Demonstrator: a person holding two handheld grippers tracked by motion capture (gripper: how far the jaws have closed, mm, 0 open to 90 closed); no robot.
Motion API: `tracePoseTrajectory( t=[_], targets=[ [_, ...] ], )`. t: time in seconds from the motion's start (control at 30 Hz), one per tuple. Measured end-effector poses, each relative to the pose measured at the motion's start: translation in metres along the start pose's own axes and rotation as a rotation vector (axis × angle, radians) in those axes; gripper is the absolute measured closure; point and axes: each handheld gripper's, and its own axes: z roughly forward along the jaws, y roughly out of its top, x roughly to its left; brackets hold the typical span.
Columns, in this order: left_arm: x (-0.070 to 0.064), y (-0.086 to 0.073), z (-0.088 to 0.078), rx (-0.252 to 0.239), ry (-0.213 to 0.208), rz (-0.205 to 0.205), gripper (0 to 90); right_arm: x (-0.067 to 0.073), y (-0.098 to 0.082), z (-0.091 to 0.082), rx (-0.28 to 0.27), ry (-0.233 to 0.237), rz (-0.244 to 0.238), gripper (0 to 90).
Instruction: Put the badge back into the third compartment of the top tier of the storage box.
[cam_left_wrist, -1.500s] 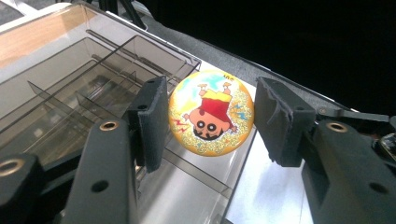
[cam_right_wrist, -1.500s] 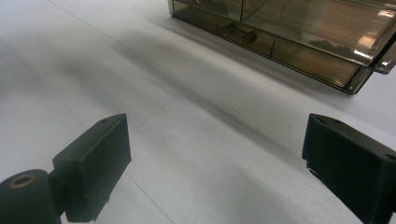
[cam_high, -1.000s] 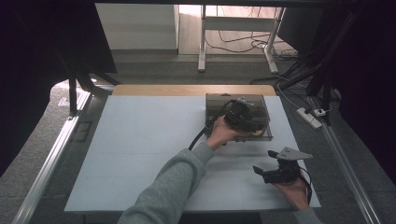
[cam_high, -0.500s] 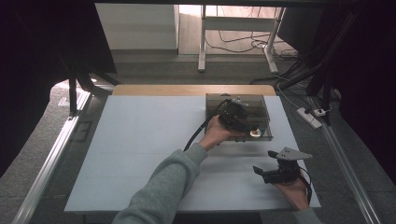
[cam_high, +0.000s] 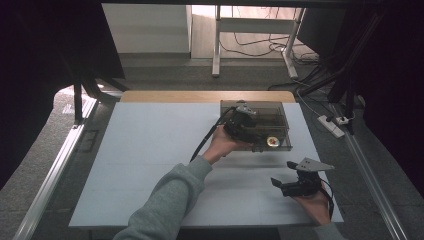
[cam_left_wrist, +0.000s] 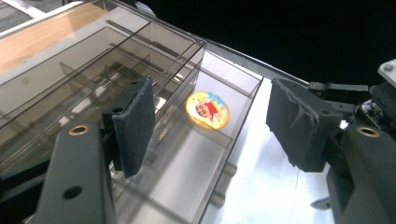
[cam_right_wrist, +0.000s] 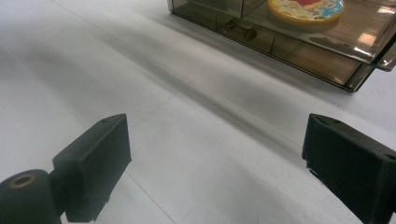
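Left hand-held gripper (cam_left_wrist: 210, 126) spread, empty, over smoky box (cam_left_wrist: 93, 84); its view reveals cartoon disc (cam_left_wrist: 208, 110)

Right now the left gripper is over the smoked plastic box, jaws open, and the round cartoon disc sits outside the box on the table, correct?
Not quite. The disc lies inside the box, in a compartment, as the left gripper view shows. The left gripper is over the box with jaws open.

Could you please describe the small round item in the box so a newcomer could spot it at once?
On the white table, find the smoky clear plastic box near the far right. In its front right compartment lies a round yellow badge with a cartoon figure, the box's sole colourful item.
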Motion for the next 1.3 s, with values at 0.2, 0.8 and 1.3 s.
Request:
tracePoseTrajectory(
  t=[0.2, 0.8, 1.3],
  targets=[
    [0.002, -0.011, -0.023, -0.015, 0.026, 0.008, 33.3, -0.001, 0.001, 0.0, -0.006, -0.001, 0.0, 7.7],
    [0.002, -0.063, -0.097, -0.032, 0.124, -0.005, 31.5, 0.0, 0.002, -0.003, -0.022, 0.008, 0.005, 8.1],
    [-0.002, -0.133, -0.157, -0.022, 0.214, -0.04, 28.5, 0.001, -0.001, -0.01, -0.014, -0.009, 0.004, 8.2]
  ],
)
